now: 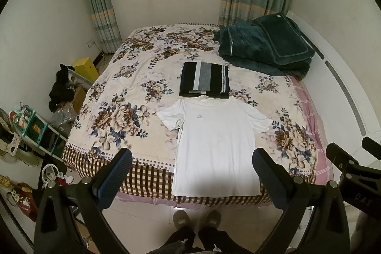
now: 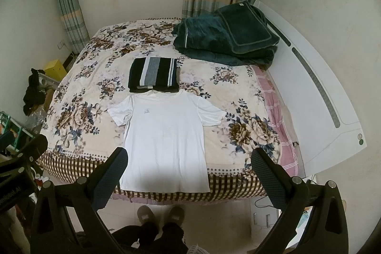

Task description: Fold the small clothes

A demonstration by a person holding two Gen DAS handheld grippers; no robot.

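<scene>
While both claws hang over the floor at the foot of the bed, a white short-sleeved cotton T-shirt (image 1: 215, 146) lies flat, front up, on the floral bedspread (image 1: 123, 97), its hem at the bed's near edge and its collar touching a folded black-and-grey striped garment (image 1: 204, 79) toward the middle. A dark green plush blanket (image 1: 264, 47) sits bundled at the far right corner. The left gripper (image 1: 193, 173) stands wide open and empty; the right gripper (image 2: 189, 170) is likewise spread, holding nothing. The shirt looks light, soft and limp, likely to sag and crease where lifted, so a pinch at each sleeve seam or shoulder, or at the two hem corners, seems the surest hold.
</scene>
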